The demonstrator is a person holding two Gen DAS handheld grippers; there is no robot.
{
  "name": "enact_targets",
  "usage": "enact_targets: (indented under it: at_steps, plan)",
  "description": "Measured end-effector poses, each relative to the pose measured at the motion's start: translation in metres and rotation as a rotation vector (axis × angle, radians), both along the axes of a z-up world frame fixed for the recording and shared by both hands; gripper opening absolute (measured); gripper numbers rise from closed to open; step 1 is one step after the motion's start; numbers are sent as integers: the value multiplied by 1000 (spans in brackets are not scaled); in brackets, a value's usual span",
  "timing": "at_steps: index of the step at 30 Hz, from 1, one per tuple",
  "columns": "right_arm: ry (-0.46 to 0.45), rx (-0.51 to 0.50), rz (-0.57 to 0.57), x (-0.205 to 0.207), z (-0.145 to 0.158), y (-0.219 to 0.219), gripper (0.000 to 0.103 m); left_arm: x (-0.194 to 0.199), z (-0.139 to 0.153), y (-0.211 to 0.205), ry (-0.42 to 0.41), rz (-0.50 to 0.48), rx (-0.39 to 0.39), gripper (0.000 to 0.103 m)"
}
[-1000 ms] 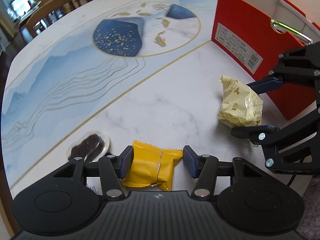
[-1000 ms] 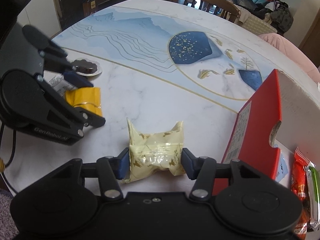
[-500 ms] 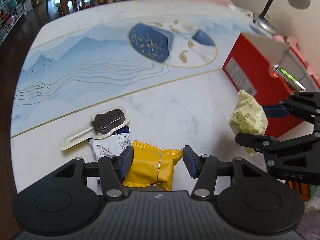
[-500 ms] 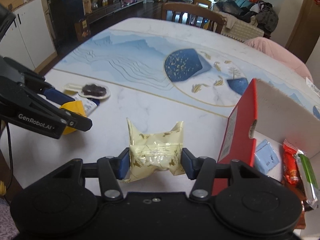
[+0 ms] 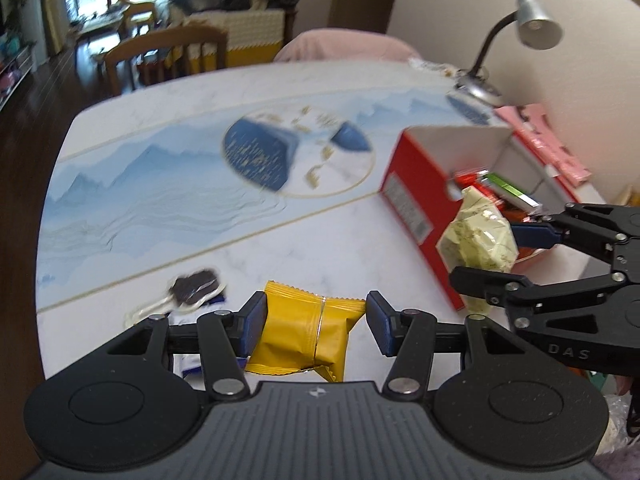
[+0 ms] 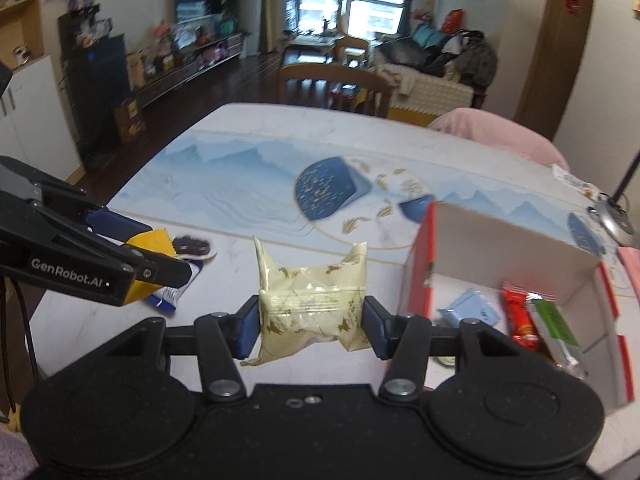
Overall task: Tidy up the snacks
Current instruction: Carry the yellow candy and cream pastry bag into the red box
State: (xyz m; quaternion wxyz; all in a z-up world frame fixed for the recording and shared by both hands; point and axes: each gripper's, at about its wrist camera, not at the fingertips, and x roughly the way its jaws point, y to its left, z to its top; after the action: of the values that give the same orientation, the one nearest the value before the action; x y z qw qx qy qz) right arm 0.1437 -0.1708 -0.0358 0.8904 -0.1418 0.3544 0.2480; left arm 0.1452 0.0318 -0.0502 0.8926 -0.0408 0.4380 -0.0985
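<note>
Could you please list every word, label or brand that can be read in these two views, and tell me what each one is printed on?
"GenRobot.AI": on the side of the left gripper, seen from the right wrist.
"DAS": on the body of the right gripper, seen from the left wrist; more letters may be hidden.
White label on the red box: print too small and blurred to read.
Yellow packet, pale gold-patterned packet, blue-and-white wrapper: no legible text.
</note>
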Motion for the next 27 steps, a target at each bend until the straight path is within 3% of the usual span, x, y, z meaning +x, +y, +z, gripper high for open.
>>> enact_targets:
  at_steps: [9, 18, 27]
  plan:
    - [-45, 19, -102, 2, 20, -34, 52, 13, 24, -32, -34, -58, -23, 53]
    - [-54, 12, -184, 27, 19, -88, 52, 46, 36, -87, -47, -114, -24, 53]
    - [26, -24, -167, 65, -2, -143, 52, 98, 32, -143, 8, -115, -10, 53]
